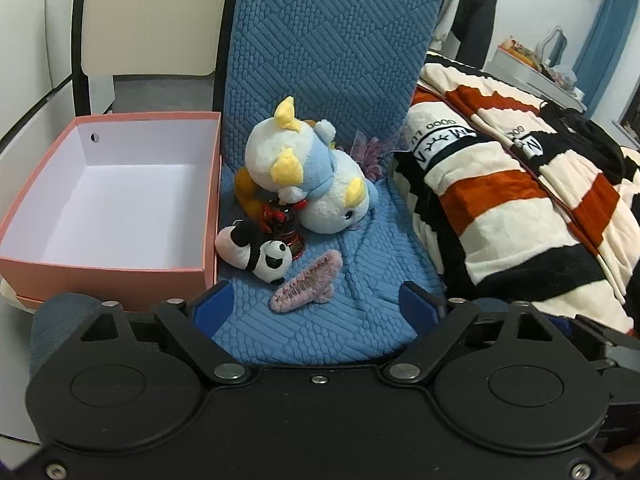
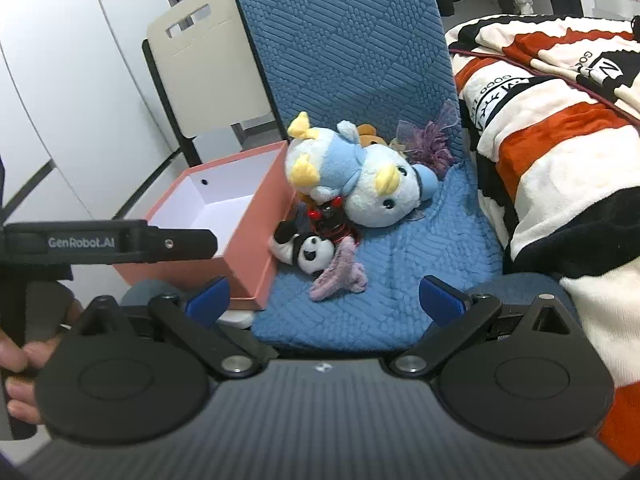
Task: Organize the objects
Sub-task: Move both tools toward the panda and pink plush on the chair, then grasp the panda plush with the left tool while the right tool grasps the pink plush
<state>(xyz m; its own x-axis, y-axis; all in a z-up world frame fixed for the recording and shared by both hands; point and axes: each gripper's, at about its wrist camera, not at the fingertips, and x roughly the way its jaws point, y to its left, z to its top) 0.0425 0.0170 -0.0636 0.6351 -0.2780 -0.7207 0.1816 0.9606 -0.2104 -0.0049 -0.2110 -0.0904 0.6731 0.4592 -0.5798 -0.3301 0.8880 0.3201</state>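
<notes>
An open pink box [image 1: 108,276] with a white inside stands left of a blue cushioned chair seat [image 1: 360,248]; it also shows in the right wrist view [image 2: 256,216]. On the seat lie a blue-and-white plush [image 1: 316,176] [image 2: 360,184], a small panda plush [image 1: 260,254] [image 2: 308,252], a red shiny toy [image 1: 284,220] [image 2: 330,218], a fuzzy pink hair clip [image 1: 308,280] [image 2: 340,270], an orange toy [image 1: 246,192] and a purple flower [image 1: 370,152] [image 2: 430,144]. My left gripper [image 1: 318,306] and right gripper [image 2: 324,298] are both open and empty, short of the toys.
A striped orange, black and cream blanket [image 1: 520,200] [image 2: 560,140] lies right of the seat. The chair's blue backrest [image 1: 332,40] rises behind the toys. A beige chair back [image 2: 208,60] stands behind the box. The left gripper's body [image 2: 108,242] shows at the left.
</notes>
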